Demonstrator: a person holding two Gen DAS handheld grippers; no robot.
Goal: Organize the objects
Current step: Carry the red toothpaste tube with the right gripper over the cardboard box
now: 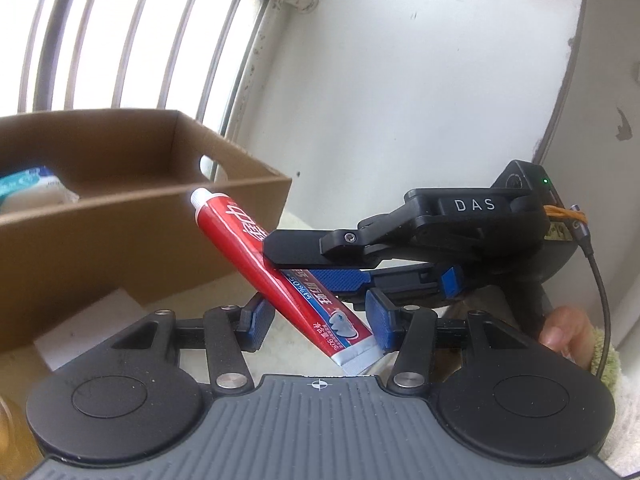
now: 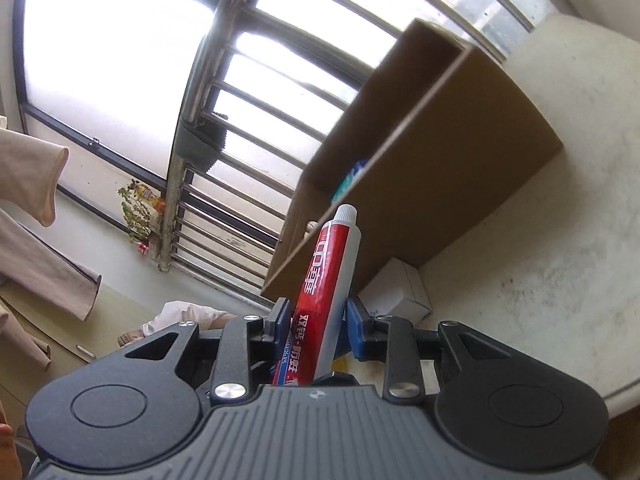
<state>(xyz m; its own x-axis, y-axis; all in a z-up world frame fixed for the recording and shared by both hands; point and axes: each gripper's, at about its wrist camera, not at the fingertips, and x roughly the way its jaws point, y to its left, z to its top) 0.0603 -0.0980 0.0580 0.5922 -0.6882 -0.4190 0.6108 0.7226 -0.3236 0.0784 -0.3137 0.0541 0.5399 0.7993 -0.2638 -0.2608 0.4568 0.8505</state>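
- your left tool (image 1: 318, 324) is closed on the crimped tail end of the red toothpaste tube (image 1: 256, 260), which slants up with its white cap toward the cardboard box (image 1: 120, 248).
- your right tool (image 2: 314, 320) is clamped on the same tube around its middle; from the left camera it comes in from the right, crossing over the tube.
- the box sits on the pale table (image 2: 540, 240), a small white box (image 2: 400, 290) just beside it.
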